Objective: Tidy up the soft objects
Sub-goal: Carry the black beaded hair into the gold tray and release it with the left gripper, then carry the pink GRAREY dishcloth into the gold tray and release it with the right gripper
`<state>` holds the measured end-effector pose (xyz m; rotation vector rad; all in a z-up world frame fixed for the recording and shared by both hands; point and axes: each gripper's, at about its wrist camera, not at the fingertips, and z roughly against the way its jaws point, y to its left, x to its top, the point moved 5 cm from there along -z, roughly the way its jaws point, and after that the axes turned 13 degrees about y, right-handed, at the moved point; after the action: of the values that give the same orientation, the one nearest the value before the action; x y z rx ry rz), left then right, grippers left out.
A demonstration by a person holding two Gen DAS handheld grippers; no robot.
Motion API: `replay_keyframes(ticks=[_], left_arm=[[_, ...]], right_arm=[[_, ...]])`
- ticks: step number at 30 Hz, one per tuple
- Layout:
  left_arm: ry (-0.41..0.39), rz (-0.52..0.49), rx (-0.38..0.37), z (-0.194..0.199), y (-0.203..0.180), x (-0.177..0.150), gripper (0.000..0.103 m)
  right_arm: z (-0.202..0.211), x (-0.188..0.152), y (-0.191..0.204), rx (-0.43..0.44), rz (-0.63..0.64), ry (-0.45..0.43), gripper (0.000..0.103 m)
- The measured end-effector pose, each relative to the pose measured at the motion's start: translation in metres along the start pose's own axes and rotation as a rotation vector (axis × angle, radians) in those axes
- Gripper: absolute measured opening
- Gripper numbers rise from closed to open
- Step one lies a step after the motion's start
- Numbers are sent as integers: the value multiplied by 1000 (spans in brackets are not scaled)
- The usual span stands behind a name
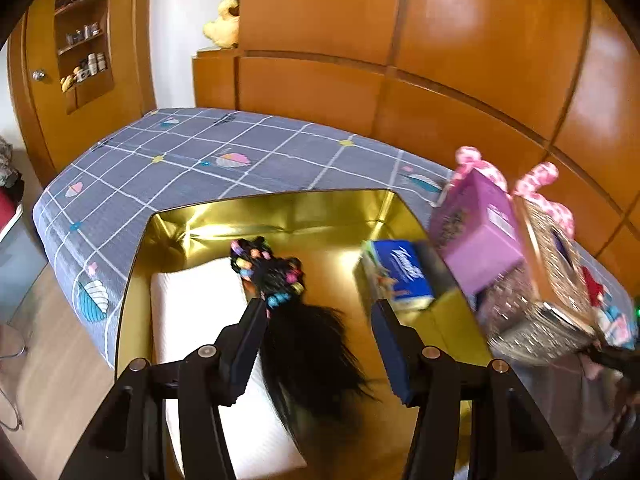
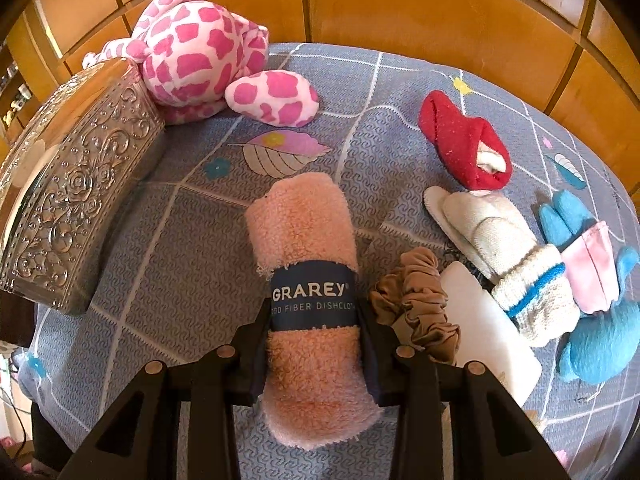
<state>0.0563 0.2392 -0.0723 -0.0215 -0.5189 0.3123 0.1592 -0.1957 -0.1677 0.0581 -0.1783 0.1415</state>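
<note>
We are seeing a fluffy pink cloth roll (image 2: 308, 312) with a matt paper band; an embossed shiny metal box (image 2: 76, 200); a glossy gold bin (image 1: 280, 216).

Left wrist view: mounted behind the left gripper (image 1: 320, 320), looking steeply down and forward, close above a gold box (image 1: 280, 212) on the bed (image 1: 180, 152), wood wall panels beyond. Right wrist view: steeper still, close over the bedspread (image 2: 192, 220). Shared by both: the bedspread, pink spotted plush (image 2: 200, 48) (image 1: 536, 184) and embossed silver box (image 2: 76, 184) (image 1: 532, 312).
</note>
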Motion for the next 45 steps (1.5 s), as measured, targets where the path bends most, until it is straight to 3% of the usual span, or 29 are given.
replay_keyframes(ticks=[16,25,39,45], left_arm=[[-35,-49,-18,31,-25,-30,59],[-21,-47,-27,31,-25,-38,59],[-16,15,-10,33,2,-44,59],[-29,79,22,37,29,-44,59]], right_arm=[[37,28,16,56,-100,-117,34],[87,66,55,108,-30,-240,34],[135,104,185,232,213,-339,34],[135,83,268,296,392,-318,34]])
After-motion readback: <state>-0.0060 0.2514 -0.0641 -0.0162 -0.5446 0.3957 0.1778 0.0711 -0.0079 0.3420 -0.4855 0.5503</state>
